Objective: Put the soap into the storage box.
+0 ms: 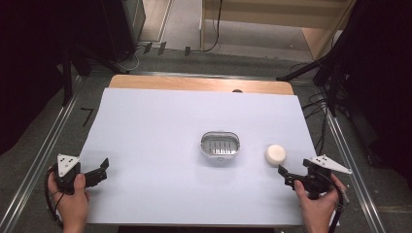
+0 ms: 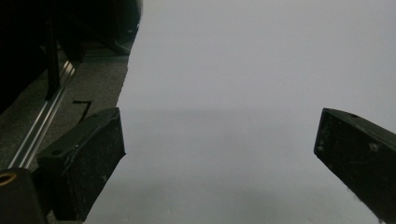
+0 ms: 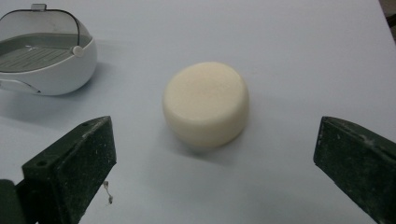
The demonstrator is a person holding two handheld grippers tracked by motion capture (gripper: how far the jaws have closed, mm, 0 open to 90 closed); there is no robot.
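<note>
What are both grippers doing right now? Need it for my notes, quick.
Left gripper: open, holding nothing.
Right gripper: open, holding nothing; the round soap lies just ahead of its jaws.

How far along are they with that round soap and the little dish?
Barely begun. The soap sits on the white table sheet, apart from the empty soap dish. The right tongs stand open just short of the soap; grasping it and placing it remain. The left tongs wait open.

White sheet-covered surface [image 1: 160,145], wooden edge at far side. Oval white soap dish with clear hinged lid [image 1: 220,144] mid-surface. Metal rails [image 1: 36,165] flank both sides on grey floor.
</note>
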